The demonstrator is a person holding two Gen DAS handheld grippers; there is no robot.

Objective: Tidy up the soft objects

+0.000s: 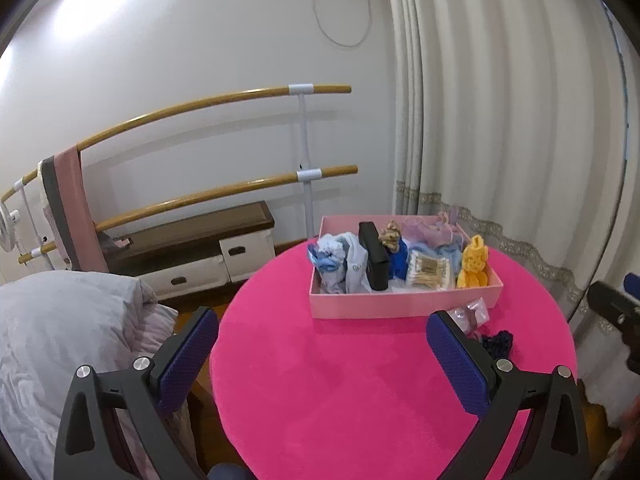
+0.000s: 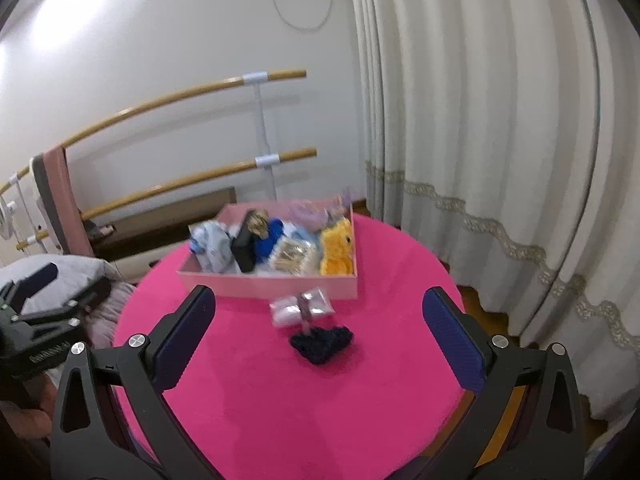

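**Two soft items still outside the box**

A dark knitted piece and a clear packet lie on the pink table, just before the pink box crowded with plush toys and fabrics. Both the left gripper and right gripper hover spread wide, holding nothing.

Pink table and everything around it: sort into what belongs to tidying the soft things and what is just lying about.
Job:
pink box
yellow plush toy in the box
dark knitted piece on the table
small clear packet beside it
left gripper, right gripper, both open

Lying about:
wooden bars
curtain
grey bedding
low bench
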